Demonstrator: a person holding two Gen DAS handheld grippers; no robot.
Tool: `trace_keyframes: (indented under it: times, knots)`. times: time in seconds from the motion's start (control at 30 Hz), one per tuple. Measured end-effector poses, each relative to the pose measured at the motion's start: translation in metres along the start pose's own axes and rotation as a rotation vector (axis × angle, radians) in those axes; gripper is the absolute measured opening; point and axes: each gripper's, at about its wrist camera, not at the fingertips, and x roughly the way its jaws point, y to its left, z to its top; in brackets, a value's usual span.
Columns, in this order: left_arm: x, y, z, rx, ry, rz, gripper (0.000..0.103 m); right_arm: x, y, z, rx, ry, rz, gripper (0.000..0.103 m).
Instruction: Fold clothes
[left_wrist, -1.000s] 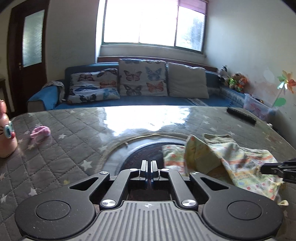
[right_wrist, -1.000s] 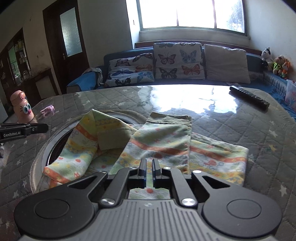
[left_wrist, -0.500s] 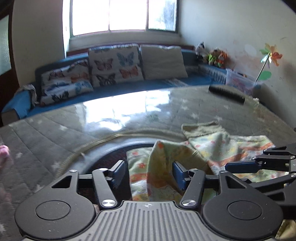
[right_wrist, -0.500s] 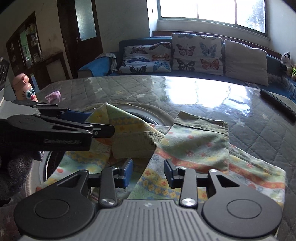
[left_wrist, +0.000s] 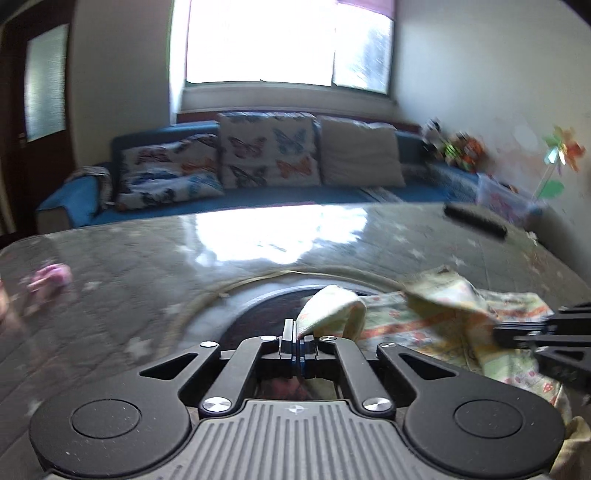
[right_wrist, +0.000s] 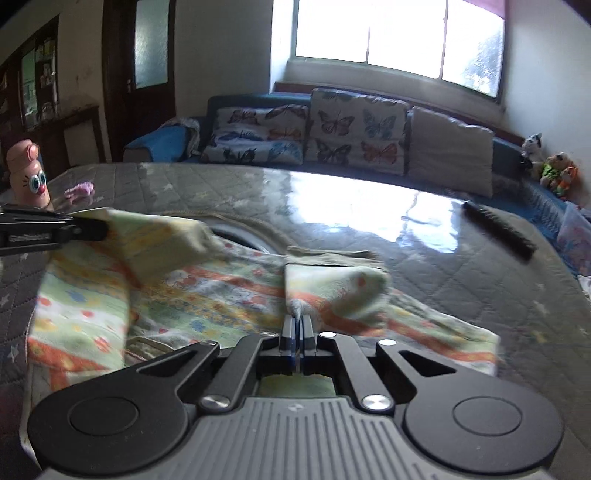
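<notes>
- One printed garment (right_wrist: 207, 295) on the table (right_wrist: 461, 266).
- Two tongs: left tongs (left_wrist: 294, 332) and right tongs (right_wrist: 298, 325), each clamped on a fold of it.
- One black remote (right_wrist: 498, 230) at 2 o'clock.

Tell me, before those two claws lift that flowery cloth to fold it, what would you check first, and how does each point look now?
1. Left claw shut on the patterned garment: ok, a fold is pinched.
2. Right claw shut on the garment: ok, a fold sticks up between the fingers.
3. Both claws grip the same garment: ok.
4. Remote control clear of the cloth: ok, it lies apart.
5. Pink toy figure and small pink item clear: ok, though near the left claw.
6. Grips at matching corners: cannot tell, blurred.
</notes>
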Motion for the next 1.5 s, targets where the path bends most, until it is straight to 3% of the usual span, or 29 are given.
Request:
trace_keyframes:
  times: [0.17, 0.37, 0.47, 0.63, 0.8, 0.87, 0.9, 0.97, 1.0, 1.03, 1.1, 1.23, 1.4, 1.5]
  knots:
    - [-0.055, 0.033, -0.022, -0.087, -0.043, 0.073, 0.002, -0.051, -0.030, -0.021, 0.075, -0.067, -0.067, 0.001]
    - [-0.108, 0.060, -0.067, -0.171, -0.027, 0.145, 0.002, -0.109, -0.063, -0.058, 0.160, -0.125, -0.175, 0.001]
    - [-0.121, 0.065, -0.091, -0.200, 0.011, 0.174, 0.002, -0.128, -0.080, -0.084, 0.223, -0.111, -0.239, 0.001]
    - [-0.137, 0.069, -0.112, -0.256, 0.045, 0.199, 0.002, -0.136, -0.112, -0.130, 0.400, -0.017, -0.312, 0.002]
    - [-0.135, 0.067, -0.119, -0.264, 0.088, 0.215, 0.006, -0.139, -0.122, -0.153, 0.448, 0.016, -0.330, 0.016]
    - [-0.136, 0.065, -0.117, -0.255, 0.086, 0.231, 0.006, -0.141, -0.118, -0.150, 0.417, 0.001, -0.328, 0.037]
    - [-0.137, 0.065, -0.115, -0.250, 0.081, 0.237, 0.008, -0.141, -0.116, -0.149, 0.404, -0.007, -0.324, 0.041]
    - [-0.138, 0.063, -0.112, -0.237, 0.068, 0.248, 0.024, -0.131, -0.110, -0.142, 0.355, -0.006, -0.298, 0.048]
    - [-0.138, 0.062, -0.111, -0.230, 0.061, 0.256, 0.045, -0.121, -0.106, -0.138, 0.331, 0.000, -0.293, 0.049]
    - [-0.139, 0.061, -0.110, -0.223, 0.054, 0.263, 0.054, -0.115, -0.102, -0.136, 0.301, 0.004, -0.295, 0.054]
    - [-0.140, 0.059, -0.108, -0.210, 0.043, 0.273, 0.056, -0.102, -0.094, -0.132, 0.238, 0.010, -0.304, 0.059]
    - [-0.141, 0.053, -0.103, -0.181, 0.019, 0.277, 0.087, -0.090, -0.093, -0.123, 0.177, -0.019, -0.325, 0.067]
    - [-0.137, 0.040, -0.094, -0.140, -0.011, 0.251, 0.103, -0.107, -0.132, -0.111, 0.329, -0.118, -0.371, 0.075]
    - [-0.130, 0.033, -0.090, -0.119, -0.012, 0.227, 0.103, -0.122, -0.155, -0.122, 0.421, -0.127, -0.424, 0.076]
